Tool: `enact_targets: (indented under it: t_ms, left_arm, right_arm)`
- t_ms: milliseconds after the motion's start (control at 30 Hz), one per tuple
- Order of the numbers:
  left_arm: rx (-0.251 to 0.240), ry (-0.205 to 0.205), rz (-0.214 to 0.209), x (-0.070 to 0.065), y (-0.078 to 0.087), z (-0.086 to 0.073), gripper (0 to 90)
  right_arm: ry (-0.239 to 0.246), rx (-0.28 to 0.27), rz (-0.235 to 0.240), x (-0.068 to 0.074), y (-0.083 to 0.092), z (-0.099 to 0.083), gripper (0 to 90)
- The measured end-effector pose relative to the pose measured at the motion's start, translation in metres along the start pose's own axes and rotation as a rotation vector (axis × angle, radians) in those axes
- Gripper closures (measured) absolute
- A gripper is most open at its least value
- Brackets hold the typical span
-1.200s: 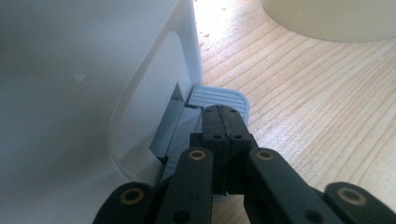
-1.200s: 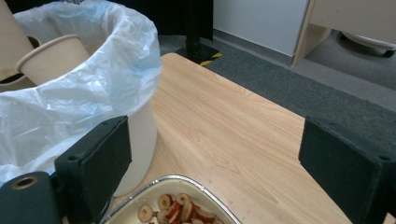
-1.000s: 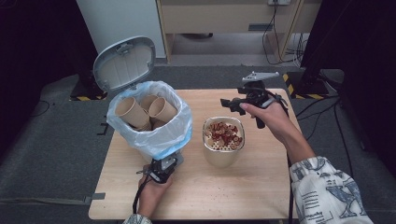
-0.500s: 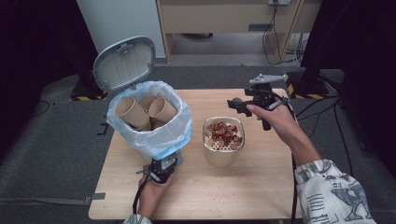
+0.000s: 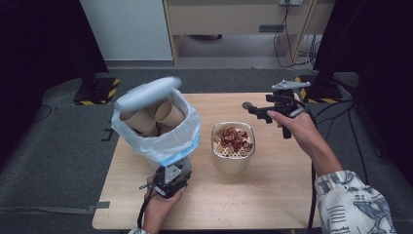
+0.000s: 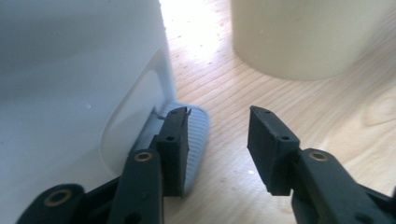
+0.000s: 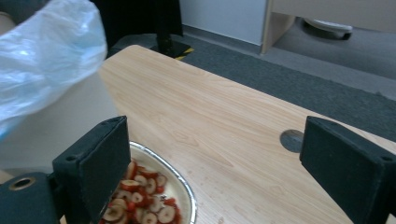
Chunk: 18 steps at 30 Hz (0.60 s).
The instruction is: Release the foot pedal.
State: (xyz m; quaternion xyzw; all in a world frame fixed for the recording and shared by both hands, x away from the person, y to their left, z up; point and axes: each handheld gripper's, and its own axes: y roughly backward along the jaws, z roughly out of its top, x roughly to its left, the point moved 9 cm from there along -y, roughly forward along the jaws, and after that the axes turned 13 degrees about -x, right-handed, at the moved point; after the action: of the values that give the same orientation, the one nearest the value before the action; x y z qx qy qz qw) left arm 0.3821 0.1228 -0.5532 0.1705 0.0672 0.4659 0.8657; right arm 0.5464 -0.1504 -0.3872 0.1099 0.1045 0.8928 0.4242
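pedal bin [image 5: 160, 146]: near-left part of table [image 5: 272, 195], white, blue liner bag, paper cups [image 5: 153, 117] inside; lid [image 5: 146, 92] tilted partway over the opening.
pedal [image 6: 194, 135]: grey ribbed, at bin foot, on the wood.
left gripper [image 5: 168, 178]: at bin base, jaws just been opening, now spread; in left gripper view one jaw over the pedal, other out over bare wood, nothing pinched. Touching the pedal or just clear of it: hard to tell, view too close.
right gripper [image 5: 253, 109]: jaws spread wide, empty, above far-right table, aimed toward tub.
tub [image 5: 233, 153]: cream, mid-table just right of bin, apart from it, full of red-and-white dried slices [image 5: 234, 139].
step in hand (judged): pedal work to control lid, while right comes in for the tub.
how to do well: press straight down on pedal centre with one jaw, hold steady so lid stays fully up; avoid shoving bin sideways into tub; bring right jaws square to tub wall, grip below rim.
left hand pose: low, knuckles near table edge, gripper pointing away toward bin.
right hand pose: forearm raised, patterned sleeve [image 5: 355, 204], gripper roughly level, tilted slightly down.
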Motion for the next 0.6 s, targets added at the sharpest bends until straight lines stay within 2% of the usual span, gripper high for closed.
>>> enact_targets:
  t_ms: [267,433,600]
  left_arm:
    - [0.014,-0.004,-0.028,-0.003,0.003,-0.001,42.8]
    - [0.016,-0.001,-0.039,-0.001,0.004,-0.001,39.5]
    - [0.02,0.001,-0.047,-0.002,0.003,-0.002,38.1]
  right_arm:
    - [-0.021,-0.008,-0.118,-0.029,0.01,-0.011,8.0]
    - [-0.025,-0.016,-0.192,-0.049,0.017,-0.021,8.0]
    - [-0.041,-0.012,-0.229,-0.06,0.024,-0.035,7.9]
